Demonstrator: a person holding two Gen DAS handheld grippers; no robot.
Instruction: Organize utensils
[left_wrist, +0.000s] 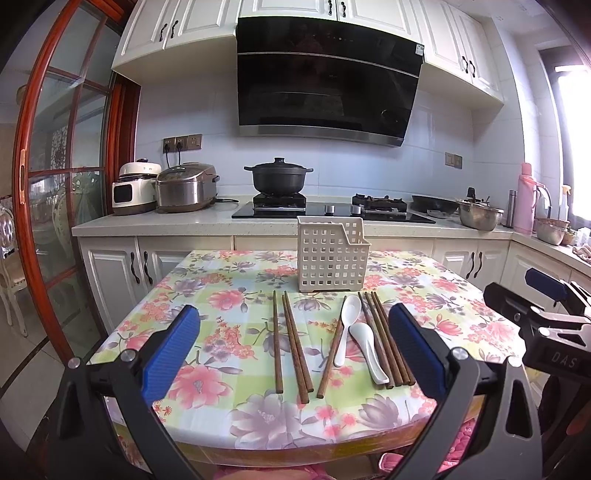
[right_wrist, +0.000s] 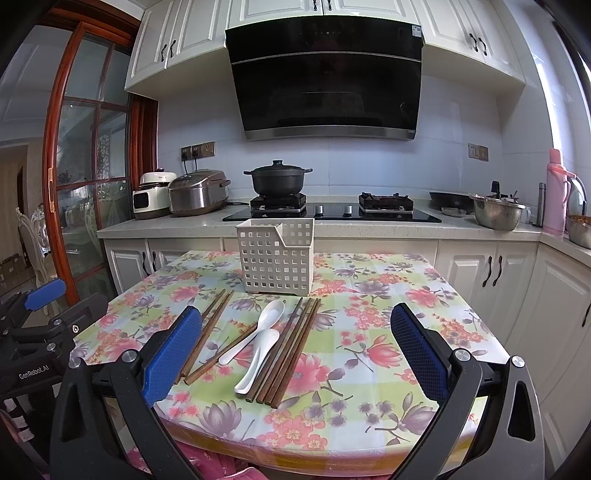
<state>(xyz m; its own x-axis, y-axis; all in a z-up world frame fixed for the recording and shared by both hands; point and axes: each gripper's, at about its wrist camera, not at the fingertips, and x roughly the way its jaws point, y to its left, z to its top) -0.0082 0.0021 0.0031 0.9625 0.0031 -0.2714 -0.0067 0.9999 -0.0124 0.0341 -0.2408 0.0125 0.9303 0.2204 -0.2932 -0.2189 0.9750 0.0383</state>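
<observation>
Several brown wooden chopsticks (left_wrist: 291, 350) (right_wrist: 291, 350) and two white spoons (left_wrist: 347, 328) (right_wrist: 258, 332) lie on the floral table. A cream perforated utensil holder (left_wrist: 332, 254) (right_wrist: 275, 254) stands upright behind them, seemingly empty. My left gripper (left_wrist: 295, 354) is open and empty, above the table's near edge, framing the utensils. My right gripper (right_wrist: 295, 354) is open and empty, to the right of the left one; the utensils sit left of its centre. Each gripper shows at the edge of the other's view (left_wrist: 546, 314) (right_wrist: 40, 325).
The table (left_wrist: 229, 424) (right_wrist: 406, 424) has a rounded near edge with a floral cloth. Behind it runs a kitchen counter (left_wrist: 155, 221) with cookers, a black pot (left_wrist: 279, 177) on the stove, metal bowls and a pink flask. A wood-framed glass door (left_wrist: 55, 184) is on the left.
</observation>
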